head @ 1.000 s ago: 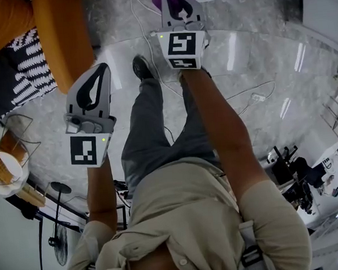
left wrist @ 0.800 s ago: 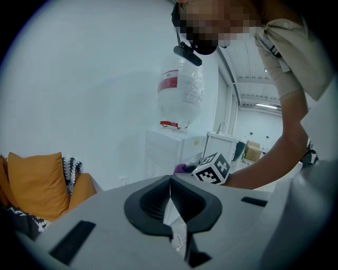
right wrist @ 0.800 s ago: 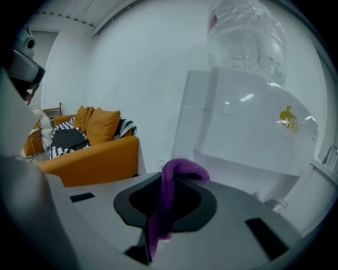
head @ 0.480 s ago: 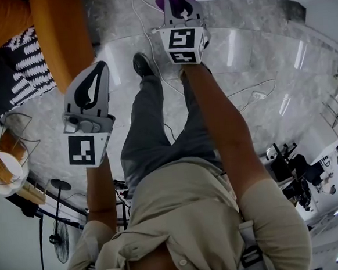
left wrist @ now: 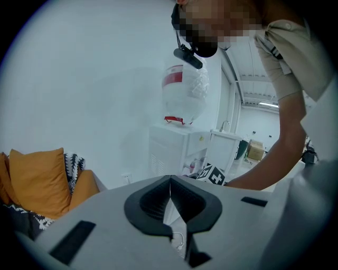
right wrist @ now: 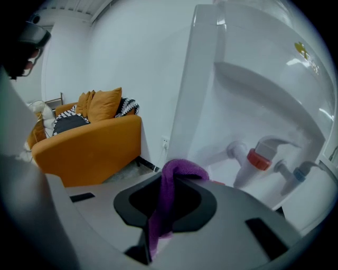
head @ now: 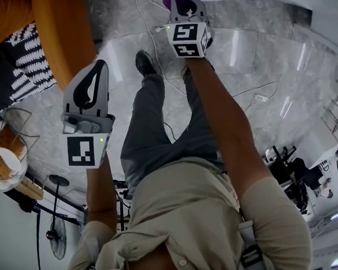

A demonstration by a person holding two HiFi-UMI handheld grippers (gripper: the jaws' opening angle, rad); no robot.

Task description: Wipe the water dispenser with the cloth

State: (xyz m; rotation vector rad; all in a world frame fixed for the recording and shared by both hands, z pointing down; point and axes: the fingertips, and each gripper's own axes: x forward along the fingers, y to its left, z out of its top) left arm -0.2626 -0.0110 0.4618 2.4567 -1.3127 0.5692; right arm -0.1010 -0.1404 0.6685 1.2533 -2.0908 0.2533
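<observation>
1 cloth (right wrist: 158, 221) lengthwise in right tool (right wrist: 171, 179), bunched end toward water dispenser (right wrist: 253, 79)

The floor (head: 256, 55) is pale grey, marbled and glossy. An orange sofa (head: 62, 35) stands on it just left of the left hand-held gripper (head: 97, 70). A black shoe (head: 146, 62) rests between the two hand-held grippers, and a white cable (head: 148, 28) trails just left of the right hand-held gripper (head: 183, 8).
</observation>
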